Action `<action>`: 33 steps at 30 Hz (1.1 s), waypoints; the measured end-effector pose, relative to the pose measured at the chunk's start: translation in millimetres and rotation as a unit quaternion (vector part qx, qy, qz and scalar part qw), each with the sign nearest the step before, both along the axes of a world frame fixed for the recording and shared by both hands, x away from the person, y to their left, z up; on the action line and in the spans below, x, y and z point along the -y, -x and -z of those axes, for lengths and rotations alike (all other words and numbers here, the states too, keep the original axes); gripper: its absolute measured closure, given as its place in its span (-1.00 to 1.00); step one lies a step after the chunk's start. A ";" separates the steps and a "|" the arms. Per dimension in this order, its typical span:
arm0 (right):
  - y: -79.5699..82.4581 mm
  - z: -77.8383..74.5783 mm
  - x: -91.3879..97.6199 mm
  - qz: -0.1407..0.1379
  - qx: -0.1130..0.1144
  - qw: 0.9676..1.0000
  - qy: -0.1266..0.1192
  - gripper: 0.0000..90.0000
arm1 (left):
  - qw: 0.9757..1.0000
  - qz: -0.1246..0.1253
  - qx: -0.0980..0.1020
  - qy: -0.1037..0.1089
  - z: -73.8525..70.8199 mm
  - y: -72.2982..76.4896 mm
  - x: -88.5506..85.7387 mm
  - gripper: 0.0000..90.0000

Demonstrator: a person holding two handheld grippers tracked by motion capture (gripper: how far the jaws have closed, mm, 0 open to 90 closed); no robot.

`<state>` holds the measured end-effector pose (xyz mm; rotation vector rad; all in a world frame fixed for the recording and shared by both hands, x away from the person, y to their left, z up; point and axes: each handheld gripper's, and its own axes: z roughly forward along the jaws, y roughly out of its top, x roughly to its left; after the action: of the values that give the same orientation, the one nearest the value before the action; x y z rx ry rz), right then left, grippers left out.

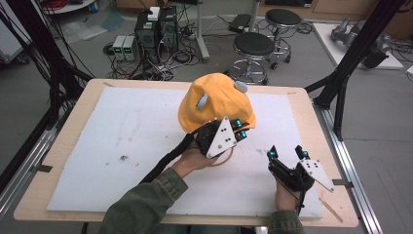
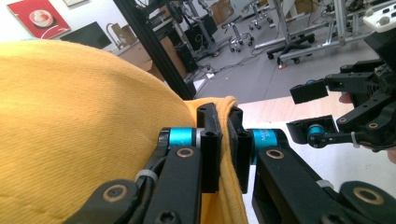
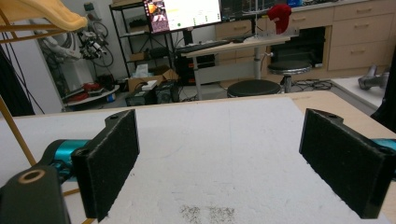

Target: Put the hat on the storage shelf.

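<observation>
A yellow-orange cloth hat (image 1: pixel 214 100) with two pale grey-blue knobs sits raised at the middle back of the white foam board (image 1: pixel 122 146). My left gripper (image 1: pixel 241 129) is at the hat's near rim, shut on its folded edge; in the left gripper view the fabric (image 2: pixel 70 116) is pinched between the two pads (image 2: pixel 224 140). Thin orange rods (image 3: pixel 14 126) run under the hat (image 3: pixel 42 11). My right gripper (image 1: pixel 287 152) hovers low over the board to the right of the hat, open and holding nothing (image 3: pixel 233 154). It also appears in the left gripper view (image 2: pixel 317 112).
The board lies on a wooden table (image 1: pixel 302 97) with black frame posts (image 1: pixel 341 83) at the right and left. Two stools (image 1: pixel 253 46) and computer boxes (image 1: pixel 156 29) stand on the floor beyond the far edge. A dark smudge (image 1: pixel 122 157) marks the board.
</observation>
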<state>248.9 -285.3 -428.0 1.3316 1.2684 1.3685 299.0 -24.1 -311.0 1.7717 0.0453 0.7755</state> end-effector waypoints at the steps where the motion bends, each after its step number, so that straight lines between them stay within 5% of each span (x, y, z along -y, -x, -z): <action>1: 0.0 0.0 0.2 0.001 -0.001 1.000 -0.001 -0.76 | 1.000 0.002 0.000 0.001 -0.3 0.2 -0.3 0.89; 9: -0.2 -0.1 0.1 0.001 -0.003 1.000 0.002 -0.76 | 1.000 -0.012 -0.002 0.029 -7.2 0.6 -7.4 0.20; 22: 0.3 -0.2 0.2 0.001 -0.002 1.000 0.000 -0.76 | 0.994 0.005 0.021 0.103 -37.3 13.0 -43.2 -0.02; 24: 0.1 -0.1 0.5 0.003 -0.002 1.000 0.002 -0.76 | 0.993 0.000 0.019 0.121 -45.1 10.6 -56.2 -0.04; 33: -0.7 0.2 -0.4 0.004 -0.002 1.000 0.005 -0.76 | 0.977 -0.059 0.001 0.206 -65.2 -2.6 -126.5 -0.18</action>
<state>249.6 -285.0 -428.1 1.3331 1.2698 1.3528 301.6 102.3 -245.8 1.3818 0.2933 0.7882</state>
